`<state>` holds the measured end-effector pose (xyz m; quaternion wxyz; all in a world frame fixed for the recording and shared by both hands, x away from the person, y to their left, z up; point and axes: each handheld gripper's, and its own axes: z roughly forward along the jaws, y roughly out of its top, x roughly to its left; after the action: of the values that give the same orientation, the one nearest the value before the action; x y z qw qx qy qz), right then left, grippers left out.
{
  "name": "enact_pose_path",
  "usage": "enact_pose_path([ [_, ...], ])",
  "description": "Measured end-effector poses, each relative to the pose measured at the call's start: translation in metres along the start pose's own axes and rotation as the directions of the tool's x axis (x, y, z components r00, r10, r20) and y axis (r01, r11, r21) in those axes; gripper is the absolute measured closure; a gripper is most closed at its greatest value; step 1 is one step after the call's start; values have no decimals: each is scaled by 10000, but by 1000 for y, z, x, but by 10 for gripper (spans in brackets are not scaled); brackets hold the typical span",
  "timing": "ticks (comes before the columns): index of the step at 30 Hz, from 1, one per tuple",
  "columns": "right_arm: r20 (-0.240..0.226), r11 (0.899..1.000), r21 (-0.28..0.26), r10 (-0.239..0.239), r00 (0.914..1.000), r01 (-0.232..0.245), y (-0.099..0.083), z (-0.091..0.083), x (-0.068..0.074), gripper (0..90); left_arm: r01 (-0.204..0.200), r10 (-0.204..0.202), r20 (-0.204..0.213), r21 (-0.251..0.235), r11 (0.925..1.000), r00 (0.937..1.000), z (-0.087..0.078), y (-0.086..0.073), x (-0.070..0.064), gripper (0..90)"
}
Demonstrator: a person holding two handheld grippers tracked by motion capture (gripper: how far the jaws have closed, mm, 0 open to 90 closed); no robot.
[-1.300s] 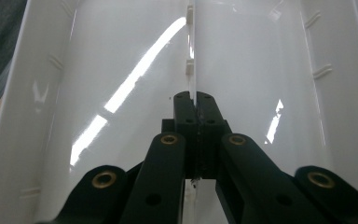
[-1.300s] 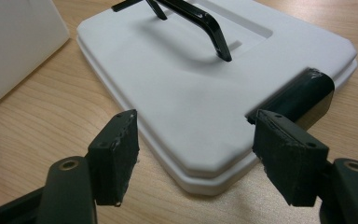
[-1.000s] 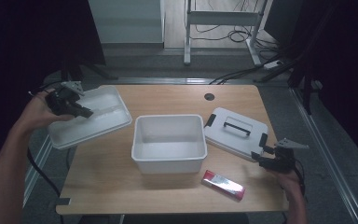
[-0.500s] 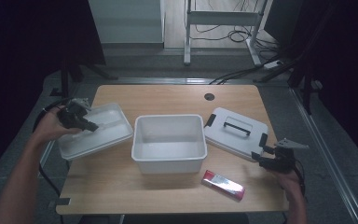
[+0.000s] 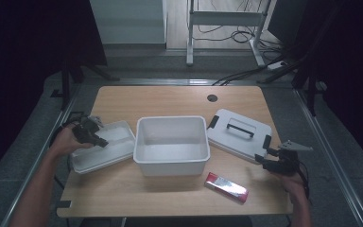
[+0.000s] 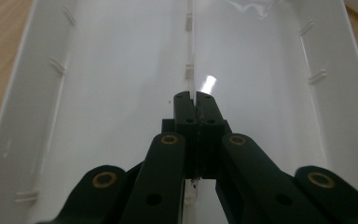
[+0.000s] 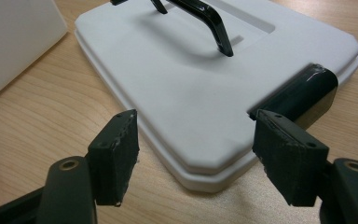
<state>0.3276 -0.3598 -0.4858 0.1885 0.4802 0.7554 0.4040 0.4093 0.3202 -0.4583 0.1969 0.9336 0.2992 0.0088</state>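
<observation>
Left tool [image 6: 195, 109] is clamped shut on the centre rib of the white tray [image 5: 103, 146], which sits on the desk [image 5: 170, 101] just left of the bin [image 5: 171, 144]. Right tool [image 7: 193, 154] hangs wide open, empty, at the lid [image 7: 205, 88] corner. Keep the rib grip square and lift the tray level.

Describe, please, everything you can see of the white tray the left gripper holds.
The tray is a shallow white oblong insert, glossy like plastic, with a thin centre rib and small ribs on its walls. It lies empty at the table's left edge, askew beside the bin. The left gripper is shut on its centre rib.
</observation>
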Motion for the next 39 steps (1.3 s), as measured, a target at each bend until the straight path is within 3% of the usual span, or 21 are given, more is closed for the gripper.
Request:
enact_pose_path([
  [15,-53,10000,-17,-72,10000,72,2,-1,2,308,-46,50,-81,499,9987,10000,23,-3,-2,896],
  [21,-78,9999,-7,-120,9999,120,3,0,3,307,12,-8,-85,471,9989,10000,24,-3,-2,885],
  [24,-61,9999,-38,-133,9999,133,3,-1,3,307,-23,26,-105,332,9994,9999,26,-2,-4,823],
  [28,-41,9998,-125,-178,9998,178,5,-4,4,307,164,-197,-600,-544,9984,9980,12,1,-7,645],
  [32,-89,9994,-161,-294,9995,293,7,-6,7,303,132,-256,-1143,-1080,9941,9931,-4,2,-13,525],
  [37,-222,9970,-57,-777,9967,776,14,-7,16,294,43,-275,-1799,-1279,9918,9833,-17,-4,-26,465],
  [39,-303,9956,-24,-942,9951,942,17,-8,20,291,214,-473,-1959,-1323,9910,9795,-23,-7,-30,441],
])
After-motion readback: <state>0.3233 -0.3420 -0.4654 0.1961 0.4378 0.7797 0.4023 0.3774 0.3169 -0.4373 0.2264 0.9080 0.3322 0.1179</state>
